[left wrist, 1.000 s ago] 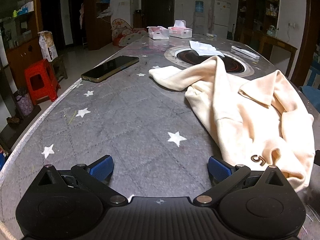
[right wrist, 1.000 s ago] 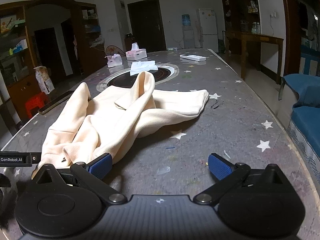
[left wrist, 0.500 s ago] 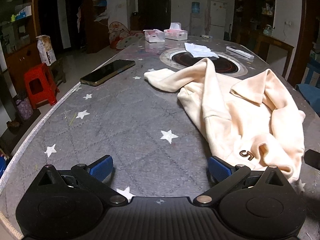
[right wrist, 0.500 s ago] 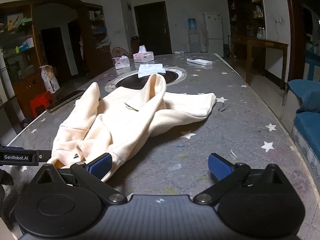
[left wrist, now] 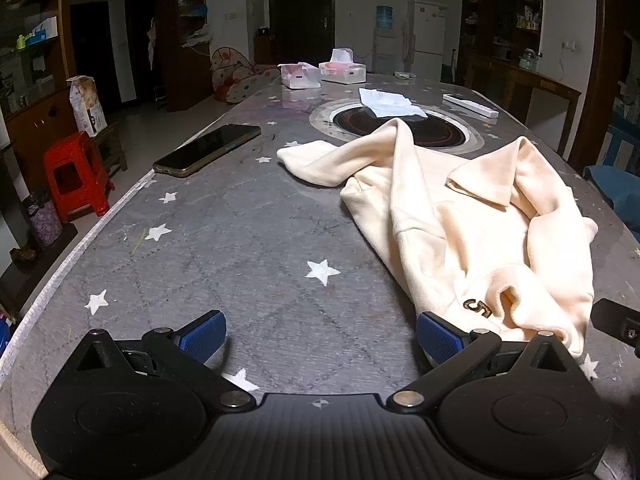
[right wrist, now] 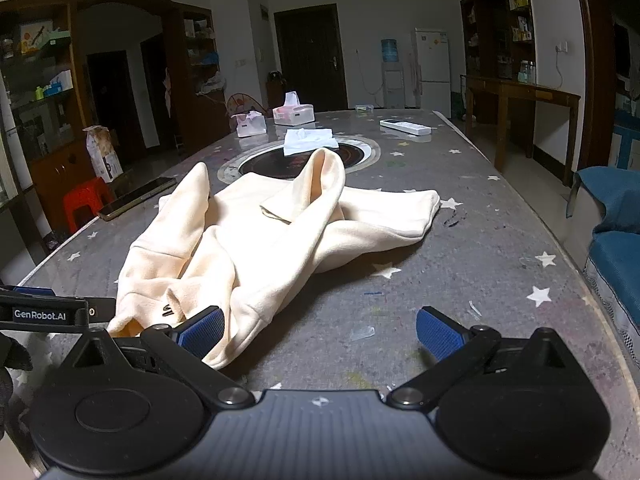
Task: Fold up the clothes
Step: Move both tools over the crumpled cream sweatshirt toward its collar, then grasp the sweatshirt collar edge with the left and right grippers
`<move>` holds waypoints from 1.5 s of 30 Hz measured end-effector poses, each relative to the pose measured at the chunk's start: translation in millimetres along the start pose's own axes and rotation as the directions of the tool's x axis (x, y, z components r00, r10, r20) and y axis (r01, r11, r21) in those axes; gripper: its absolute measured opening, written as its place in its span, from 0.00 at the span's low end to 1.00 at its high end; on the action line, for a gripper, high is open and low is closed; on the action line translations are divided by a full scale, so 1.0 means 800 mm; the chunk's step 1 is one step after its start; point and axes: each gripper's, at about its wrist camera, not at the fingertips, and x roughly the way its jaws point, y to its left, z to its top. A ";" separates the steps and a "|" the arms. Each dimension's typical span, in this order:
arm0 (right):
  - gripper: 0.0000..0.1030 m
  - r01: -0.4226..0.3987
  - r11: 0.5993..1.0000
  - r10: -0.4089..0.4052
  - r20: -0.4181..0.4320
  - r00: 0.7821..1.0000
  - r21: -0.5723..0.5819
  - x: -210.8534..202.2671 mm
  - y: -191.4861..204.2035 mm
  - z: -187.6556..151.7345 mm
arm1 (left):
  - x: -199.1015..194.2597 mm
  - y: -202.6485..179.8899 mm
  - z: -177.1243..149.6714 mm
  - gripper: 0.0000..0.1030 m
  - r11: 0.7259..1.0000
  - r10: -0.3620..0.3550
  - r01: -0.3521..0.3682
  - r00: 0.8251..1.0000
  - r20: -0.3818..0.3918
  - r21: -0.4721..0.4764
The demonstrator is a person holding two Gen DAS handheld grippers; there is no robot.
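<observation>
A cream, fleecy sweatshirt (left wrist: 472, 216) with a soft fold-over collar lies crumpled on the grey, marble-patterned table (left wrist: 240, 248), whose smooth top is dotted with white stars; everything below is placed against that garment. Well to its left in the left wrist view, near the table's pale trimmed edge, a dark glossy phone (left wrist: 208, 149) lies flat, a slim rectangle with a metallic rim. A rounded sleeve end reaches from the sweatshirt toward the phone without touching it. Just beyond the sweatshirt sits a round black glass cooktop (left wrist: 400, 130) in a silvery ring, with a crumpled white tissue (left wrist: 390, 102) on its far edge; the garment's peaked fold overlaps the near rim of that ring. Farther beyond stand two boxy tissue packs (left wrist: 322, 73), pink and white, and to the right of the cooktop a long white remote (left wrist: 470, 105). The left gripper (left wrist: 320, 338) hovers at the sweatshirt's near left hem, its ribbed blue fingers (left wrist: 202, 334) spread wide and holding nothing, the right-hand pad just beside the cloth by a small dark embroidered mark. In the right wrist view the right gripper (right wrist: 320, 336) sits at the garment's near right edge, its fingers equally wide apart and empty, the left pad (right wrist: 202, 332) overlapping the hem; whether it touches the cloth cannot be told.
</observation>
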 end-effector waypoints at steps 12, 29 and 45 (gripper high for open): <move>1.00 0.000 1.000 0.000 0.018 1.000 -0.006 -0.013 0.003 0.000 | -0.012 -0.007 -0.002 1.00 1.000 -0.010 0.010 1.000 0.016 0.010; 1.00 0.006 1.000 -0.005 0.031 1.000 -0.010 -0.025 0.004 0.000 | -0.024 -0.012 -0.001 1.00 1.000 -0.020 0.019 0.999 0.033 0.017; 1.00 0.004 1.000 -0.004 0.012 1.000 -0.012 -0.013 0.006 0.005 | -0.010 -0.021 0.011 1.00 0.998 -0.043 0.041 0.999 0.029 0.053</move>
